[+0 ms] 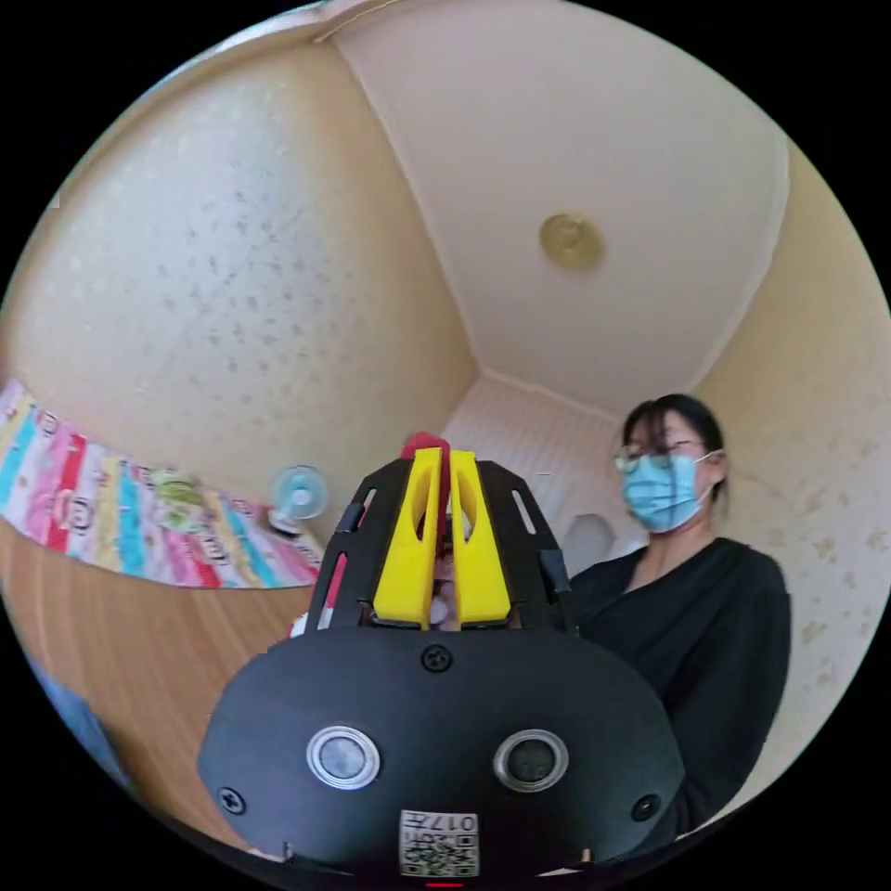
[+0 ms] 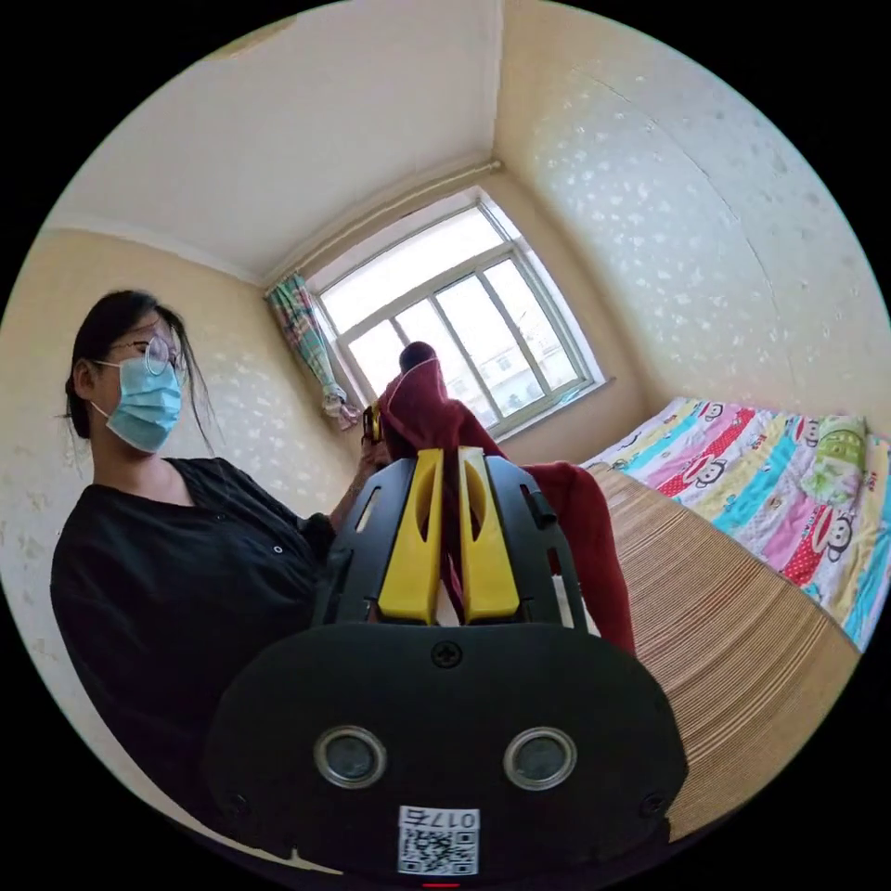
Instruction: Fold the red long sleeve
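Left gripper view: garment (image 1: 427, 445) pinched between the gripper (image 1: 444, 457) fingers; person (image 1: 691, 594) behind, to the right; bedspread (image 1: 139, 520) and fan (image 1: 299, 494) to the left.

Right gripper view: garment hangs beyond the gripper (image 2: 445, 457), window (image 2: 455, 320) behind it, wooden surface (image 2: 733, 603) beneath, bedspread further right.

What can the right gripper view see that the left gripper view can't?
Right gripper view: a window and a striped curtain. Left gripper view: a round ceiling light and a small fan. Both: the person in black, the colourful bedspread, the wooden surface, and the red long sleeve pinched in the left claw and the right claw.
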Demonstrator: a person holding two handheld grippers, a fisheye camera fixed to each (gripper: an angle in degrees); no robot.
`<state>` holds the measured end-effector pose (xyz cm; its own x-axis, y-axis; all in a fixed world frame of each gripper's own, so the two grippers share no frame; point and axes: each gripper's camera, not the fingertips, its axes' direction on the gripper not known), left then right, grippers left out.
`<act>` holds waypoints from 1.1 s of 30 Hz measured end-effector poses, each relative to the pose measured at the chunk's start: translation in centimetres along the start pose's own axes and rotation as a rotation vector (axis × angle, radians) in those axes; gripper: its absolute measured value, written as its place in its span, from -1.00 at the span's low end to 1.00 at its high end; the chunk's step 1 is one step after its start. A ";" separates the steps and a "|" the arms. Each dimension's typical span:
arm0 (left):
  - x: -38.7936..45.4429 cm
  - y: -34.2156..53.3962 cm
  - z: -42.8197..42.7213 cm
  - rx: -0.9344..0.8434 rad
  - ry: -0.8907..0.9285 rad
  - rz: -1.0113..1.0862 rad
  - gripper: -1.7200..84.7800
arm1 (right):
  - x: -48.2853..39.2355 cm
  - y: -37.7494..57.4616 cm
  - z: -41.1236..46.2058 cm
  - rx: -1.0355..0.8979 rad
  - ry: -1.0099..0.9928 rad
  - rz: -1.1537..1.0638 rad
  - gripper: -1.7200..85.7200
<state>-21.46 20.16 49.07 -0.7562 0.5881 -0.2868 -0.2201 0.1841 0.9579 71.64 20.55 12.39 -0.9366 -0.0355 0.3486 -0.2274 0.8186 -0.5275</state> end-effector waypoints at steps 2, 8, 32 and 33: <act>2.6 0.3 0.0 0.007 -0.138 0.042 -0.98 | -3.2 -0.5 -0.6 0.048 0.058 -0.017 -0.89; 7.3 -3.7 3.0 0.145 -0.189 0.147 -0.98 | -13.9 -5.2 -2.8 0.247 0.414 -0.162 -0.89; -40.5 19.1 11.0 -1.313 -0.963 -0.882 -0.84 | 36.6 22.3 6.5 -0.951 0.724 1.137 -0.95; -40.5 19.7 10.5 -1.325 -0.959 -0.900 -0.84 | 36.3 25.3 6.0 -0.995 0.720 1.215 -0.95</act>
<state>11.28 8.24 79.41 0.3010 0.9480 -0.1028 -0.9370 0.2740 -0.2167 30.26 36.51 7.09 -0.0730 0.8378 0.5411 0.9616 0.2031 -0.1847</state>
